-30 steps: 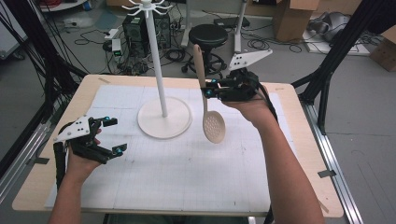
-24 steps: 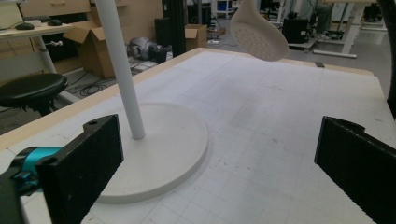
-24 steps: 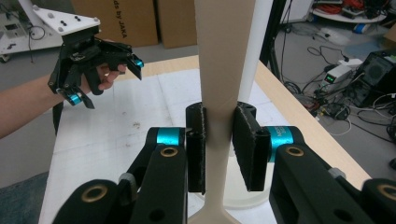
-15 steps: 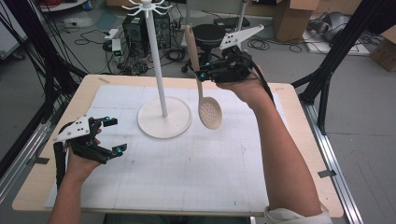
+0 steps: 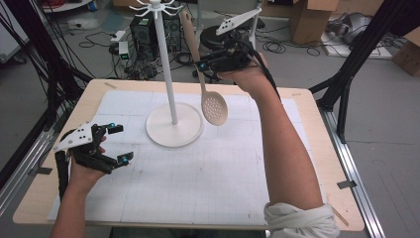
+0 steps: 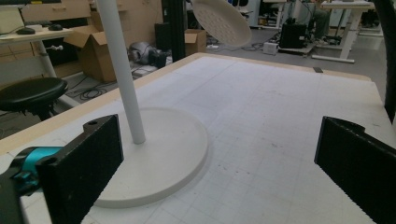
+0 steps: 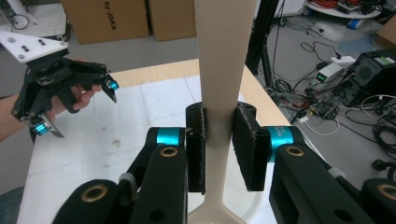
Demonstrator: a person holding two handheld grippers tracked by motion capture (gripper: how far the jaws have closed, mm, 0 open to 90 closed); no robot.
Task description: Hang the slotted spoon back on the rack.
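A beige slotted spoon [image 5: 214,107] hangs bowl down, above the table and just right of the white hook stand [image 5: 166,64]. Its handle [image 7: 223,70] slants up toward the hooks at the stand's top. My right gripper [image 5: 203,67] is shut on the handle partway up; in the right gripper view [image 7: 219,144] both pads press on it. My left gripper [image 5: 119,144] rests low at the table's left, open and holding nothing. The left gripper view [image 6: 219,172] looks past its wide jaws at the stand's round base [image 6: 163,149] and the spoon's bowl [image 6: 219,21] overhead.
A white gridded mat [image 5: 213,168] covers the wooden table [image 5: 317,148]. Behind the far edge are a black stool [image 5: 218,34], cables and cardboard boxes [image 5: 307,15]. Black frame legs [image 5: 346,74] stand at the right.
My right gripper has carried the spoon up and to the left, nearer the stand's top. The left gripper has stayed where it was.
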